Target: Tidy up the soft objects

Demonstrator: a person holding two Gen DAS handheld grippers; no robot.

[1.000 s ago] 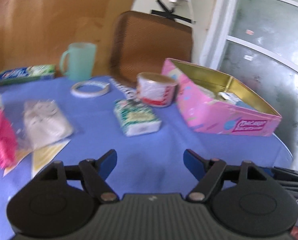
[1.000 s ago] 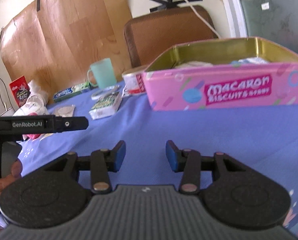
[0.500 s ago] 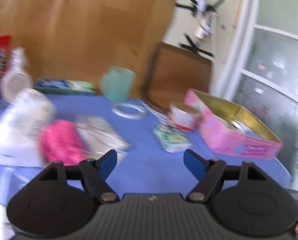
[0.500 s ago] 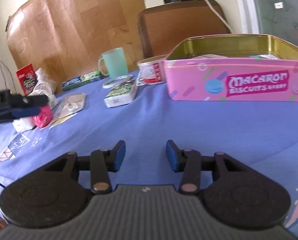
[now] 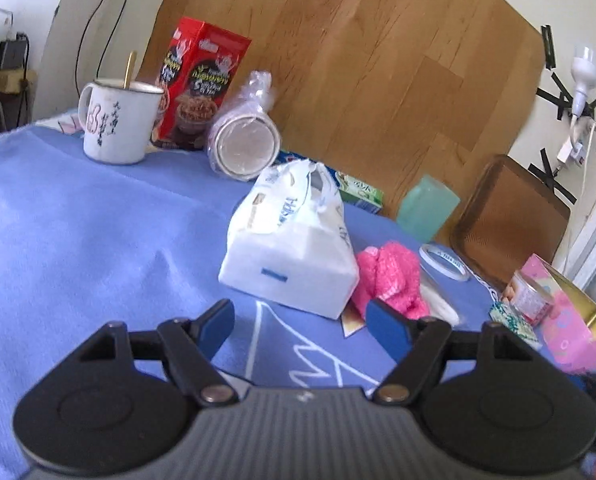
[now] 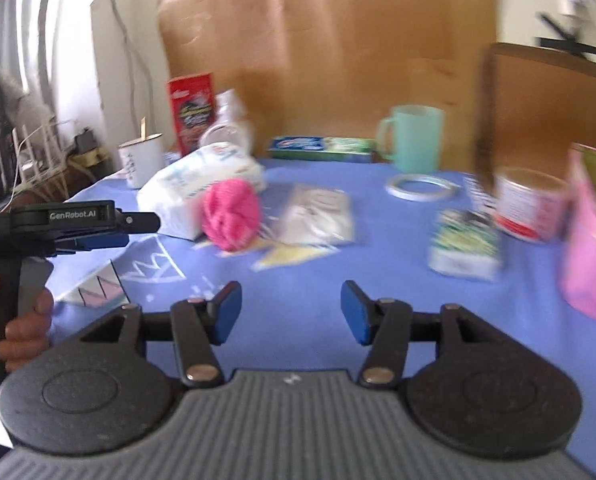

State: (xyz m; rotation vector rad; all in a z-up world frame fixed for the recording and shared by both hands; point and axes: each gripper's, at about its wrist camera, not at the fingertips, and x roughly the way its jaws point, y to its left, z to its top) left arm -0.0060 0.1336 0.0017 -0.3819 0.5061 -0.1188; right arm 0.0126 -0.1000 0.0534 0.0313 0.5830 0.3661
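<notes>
A white tissue pack in a plastic bag (image 5: 290, 256) lies on the blue tablecloth, just ahead of my open, empty left gripper (image 5: 302, 328). A pink knitted ball (image 5: 390, 280) lies against its right side. In the right wrist view the tissue pack (image 6: 194, 188) and the pink ball (image 6: 230, 212) lie ahead to the left, with a clear packet (image 6: 318, 216) and a green-white tissue packet (image 6: 464, 244) further right. My right gripper (image 6: 290, 312) is open and empty above the cloth. The left gripper (image 6: 98, 236) shows at the left edge there.
A pink macaron tin (image 5: 578, 320) stands open at the right, also in the right wrist view (image 6: 594, 248). A white mug (image 5: 114, 120), red snack box (image 5: 198, 88), wrapped cup stack (image 5: 242, 148), green cup (image 6: 414, 140), tape ring (image 6: 418, 188), small can (image 6: 526, 208) and brown chair back (image 5: 510, 216) stand around.
Both grippers have swung left: the view moved from the pink tin to the tissue pack and pink ball. The right gripper's jaws have opened wider. Nothing was picked up.
</notes>
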